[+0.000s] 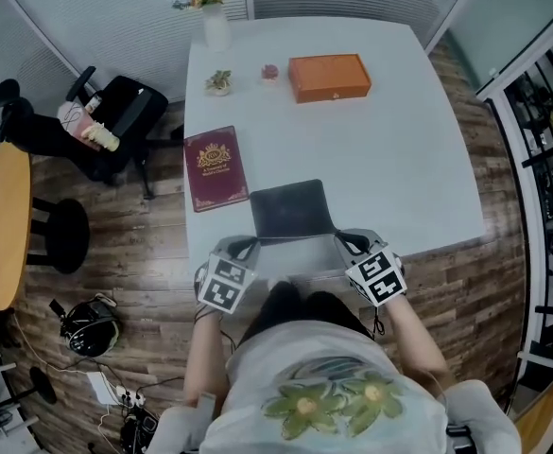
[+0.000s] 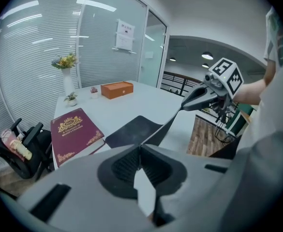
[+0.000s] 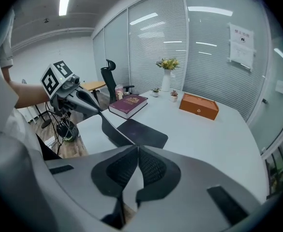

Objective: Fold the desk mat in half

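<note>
I see the white table filling the upper middle of the head view; the dark desk mat lies at its lower edge, centre frame, with its near edge held up off the tabletop; a red book sits just left of it; my left gripper and right gripper are each clenched on a near corner of the mat.
</note>
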### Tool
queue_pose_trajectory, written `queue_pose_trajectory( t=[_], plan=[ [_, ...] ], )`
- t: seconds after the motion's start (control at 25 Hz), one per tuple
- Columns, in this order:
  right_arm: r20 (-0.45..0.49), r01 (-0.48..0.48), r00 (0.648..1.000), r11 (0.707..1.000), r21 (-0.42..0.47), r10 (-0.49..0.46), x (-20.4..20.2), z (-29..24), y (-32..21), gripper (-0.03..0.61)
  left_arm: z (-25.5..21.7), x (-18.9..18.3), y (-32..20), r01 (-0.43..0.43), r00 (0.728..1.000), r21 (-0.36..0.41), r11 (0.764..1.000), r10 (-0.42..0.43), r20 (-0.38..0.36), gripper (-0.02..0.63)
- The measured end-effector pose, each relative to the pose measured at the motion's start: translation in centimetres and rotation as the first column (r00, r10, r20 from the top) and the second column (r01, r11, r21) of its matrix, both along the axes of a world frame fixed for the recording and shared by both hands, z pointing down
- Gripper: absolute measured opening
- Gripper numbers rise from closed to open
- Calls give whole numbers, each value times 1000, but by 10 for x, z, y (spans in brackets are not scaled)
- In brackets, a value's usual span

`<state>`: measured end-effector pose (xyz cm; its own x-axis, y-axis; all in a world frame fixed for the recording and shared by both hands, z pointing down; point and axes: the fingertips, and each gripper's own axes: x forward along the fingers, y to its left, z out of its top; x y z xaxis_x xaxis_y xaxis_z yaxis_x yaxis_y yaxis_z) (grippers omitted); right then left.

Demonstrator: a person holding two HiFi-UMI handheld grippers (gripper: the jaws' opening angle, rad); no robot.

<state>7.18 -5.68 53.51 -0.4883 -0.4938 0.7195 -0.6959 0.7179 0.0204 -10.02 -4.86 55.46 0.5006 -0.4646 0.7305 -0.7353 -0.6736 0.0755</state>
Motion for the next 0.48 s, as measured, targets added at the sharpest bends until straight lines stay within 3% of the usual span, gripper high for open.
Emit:
queue_pose_trajectory(
  t=[0.48],
  plan=[
    [-6,-44,999,999,30,44,-7,-5,-34,21,2,-6,-31,7,1000,-3,1000,-7,5,11]
  ],
)
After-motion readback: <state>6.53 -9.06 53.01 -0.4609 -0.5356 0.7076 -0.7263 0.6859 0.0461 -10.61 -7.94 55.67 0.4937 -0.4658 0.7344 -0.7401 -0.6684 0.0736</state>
